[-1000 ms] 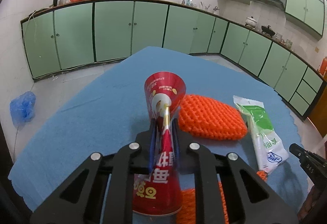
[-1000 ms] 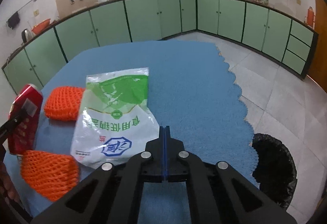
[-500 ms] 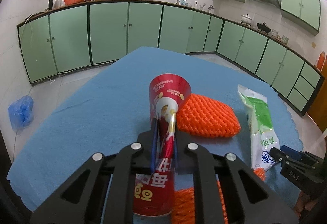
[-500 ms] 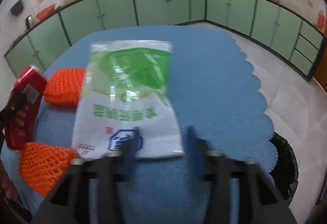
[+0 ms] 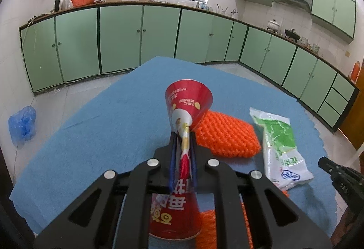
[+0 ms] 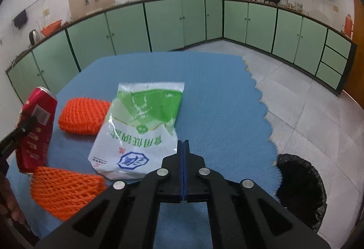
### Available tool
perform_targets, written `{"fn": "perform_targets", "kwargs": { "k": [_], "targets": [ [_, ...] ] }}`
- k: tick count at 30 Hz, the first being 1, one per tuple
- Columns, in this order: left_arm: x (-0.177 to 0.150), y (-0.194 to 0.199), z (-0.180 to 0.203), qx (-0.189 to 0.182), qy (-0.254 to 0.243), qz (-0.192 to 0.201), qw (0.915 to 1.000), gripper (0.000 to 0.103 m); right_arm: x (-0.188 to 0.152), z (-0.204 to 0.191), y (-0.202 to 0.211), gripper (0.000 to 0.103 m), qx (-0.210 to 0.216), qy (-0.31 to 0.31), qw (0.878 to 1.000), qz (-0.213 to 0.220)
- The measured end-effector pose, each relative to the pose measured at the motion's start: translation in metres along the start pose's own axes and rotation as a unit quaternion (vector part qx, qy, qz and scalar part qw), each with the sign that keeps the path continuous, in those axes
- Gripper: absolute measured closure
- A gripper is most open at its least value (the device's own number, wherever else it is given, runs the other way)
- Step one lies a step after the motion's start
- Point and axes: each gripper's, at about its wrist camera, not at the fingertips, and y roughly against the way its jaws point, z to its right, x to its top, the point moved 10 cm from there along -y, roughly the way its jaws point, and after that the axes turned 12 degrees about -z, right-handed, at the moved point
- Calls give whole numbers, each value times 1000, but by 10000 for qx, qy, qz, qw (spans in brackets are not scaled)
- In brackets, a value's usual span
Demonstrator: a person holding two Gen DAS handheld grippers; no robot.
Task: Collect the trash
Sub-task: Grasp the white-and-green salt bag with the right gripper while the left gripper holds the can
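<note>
Left tongs (image 5: 183, 146): clamped on crushed red can (image 5: 182, 171).
Right tongs (image 6: 183, 158): together, empty.
Left: salt bag (image 6: 141, 128), orange nets (image 6: 84, 116) on table (image 6: 216, 94); bin (image 6: 300, 187) unfed.

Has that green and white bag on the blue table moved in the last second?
Cannot tell. In the right wrist view the green and white bag keeps its place beside the orange net pad; the camera itself swung.

Items shown: 1 crushed red can (image 5: 188, 103), 2 orange foam nets (image 6: 83, 116) (image 6: 66, 192), 1 green-and-white plastic bag (image 6: 141, 128), 1 black-lined trash bin (image 6: 300, 187), 1 blue surface (image 6: 218, 94).
</note>
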Motion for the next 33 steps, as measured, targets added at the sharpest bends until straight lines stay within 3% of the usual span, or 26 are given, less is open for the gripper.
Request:
{"fn": "perform_targets", "kwargs": {
  "k": [7, 12, 14, 17, 22, 24, 26, 29, 33],
  "targets": [
    [0, 10, 8, -73, -80, 50, 9999, 94, 5, -30, 8, 99, 308, 399, 9987, -37],
    [0, 11, -9, 99, -6, 19, 9999, 95, -1, -78, -1, 70, 557, 757, 9955, -106],
    [1, 11, -17, 160, 27, 7, 9999, 96, -2, -92, -5, 45, 582, 864, 9945, -118],
    [2, 10, -25, 214, 74, 1, 9997, 97, -3, -112, -15, 37, 445, 1032, 9935, -151],
    [0, 7, -28, 168, 114, -43, 9998, 97, -5, -109, -37, 38, 79, 943, 9948, -383],
    [0, 6, -26, 161, 80, -35, 9998, 97, -6, -106, -42, 50, 40, 907, 9949, -451],
    [1, 5, -23, 151, 59, -34, 9999, 97, -8, -104, -47, 72, 144, 815, 9950, -558],
    [3, 4, -22, 149, 28, -35, 9999, 97, -7, -100, -45, 94, 248, 687, 9957, -573],
    [3, 4, -21, 150, 17, -34, 9999, 97, -3, -91, -32, 101, 335, 578, 9970, -380]
  ]
}}
